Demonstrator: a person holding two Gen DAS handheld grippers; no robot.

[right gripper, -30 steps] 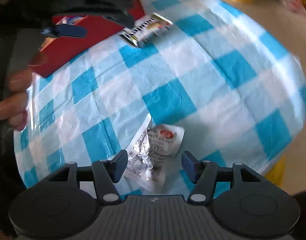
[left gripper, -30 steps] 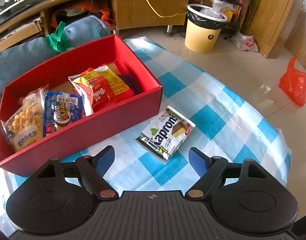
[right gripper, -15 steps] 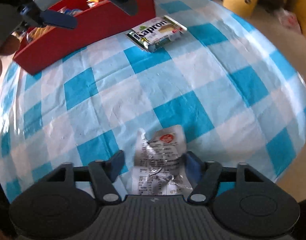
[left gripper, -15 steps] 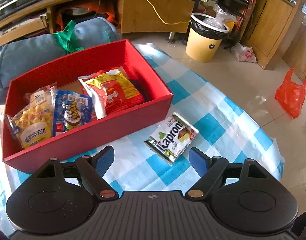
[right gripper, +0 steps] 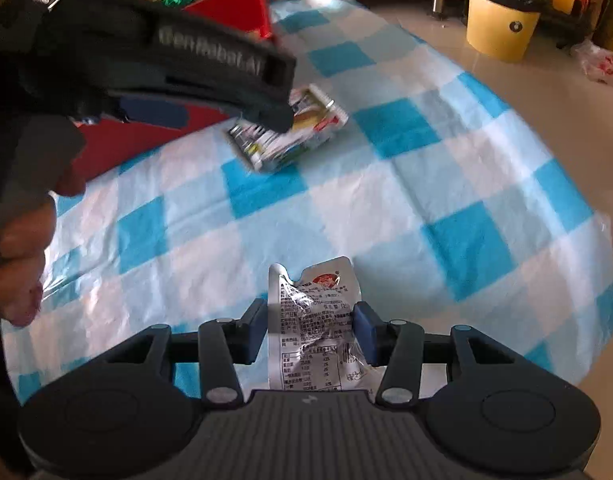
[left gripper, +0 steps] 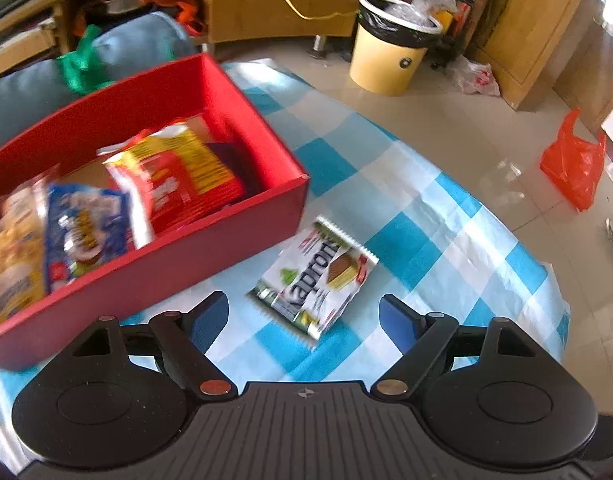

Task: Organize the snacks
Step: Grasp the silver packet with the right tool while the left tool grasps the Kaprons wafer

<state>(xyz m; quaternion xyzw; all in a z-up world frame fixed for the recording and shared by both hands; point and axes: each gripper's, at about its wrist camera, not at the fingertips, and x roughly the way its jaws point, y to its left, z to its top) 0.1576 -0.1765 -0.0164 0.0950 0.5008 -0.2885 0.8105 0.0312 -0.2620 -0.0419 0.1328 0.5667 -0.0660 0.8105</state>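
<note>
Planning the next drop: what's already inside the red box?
The red box holds three visible packets: a yellow one at the left end, a blue one beside it, and a red-and-yellow one. A dark item is mostly covered by that last packet.

1. The left wrist view looks steeply down along its own fingers (left gripper: 398, 318) from close above the blue-and-white checked worktop (left gripper: 418, 216), facing the open red cardboard box (left gripper: 234, 232).
2. The right wrist view, also steep and close, faces across the same worktop.
3. Both views share the white "Kapron" wafer packet (left gripper: 318, 276) (right gripper: 306, 136), the box and the yellow bin (left gripper: 390, 56).
</note>
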